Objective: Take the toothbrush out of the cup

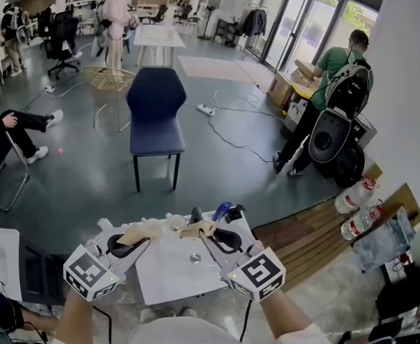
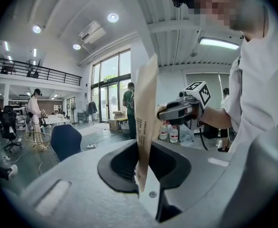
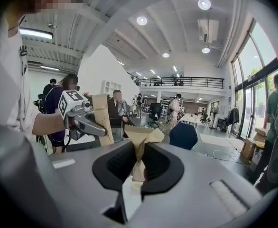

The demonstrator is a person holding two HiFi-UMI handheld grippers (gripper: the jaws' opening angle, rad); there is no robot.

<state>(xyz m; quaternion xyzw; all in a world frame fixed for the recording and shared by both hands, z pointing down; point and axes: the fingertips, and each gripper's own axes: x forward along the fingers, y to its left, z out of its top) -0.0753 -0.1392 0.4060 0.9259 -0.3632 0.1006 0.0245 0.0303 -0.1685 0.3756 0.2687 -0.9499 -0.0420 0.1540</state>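
In the head view my two grippers are held close together over a small white table [image 1: 170, 274]. The left gripper [image 1: 141, 238] is shut on a flat tan paper packet [image 1: 144, 231] with dark print; in the left gripper view this packet [image 2: 146, 118] stands upright between the jaws [image 2: 142, 174]. The right gripper [image 1: 204, 232] is shut on crumpled tan paper [image 3: 142, 137] that sticks out past its jaws [image 3: 138, 167]. Whether the two pieces are joined I cannot tell. A small pale cup [image 1: 177, 222] stands on the table just beyond the jaws. No toothbrush can be made out.
A small round metal thing [image 1: 194, 258] lies on the table, with a blue object [image 1: 222, 211] and a black one at its far edge. A blue chair [image 1: 155, 113] stands beyond. Water bottles [image 1: 358, 205] lie at the right, near a person in green [image 1: 330, 84].
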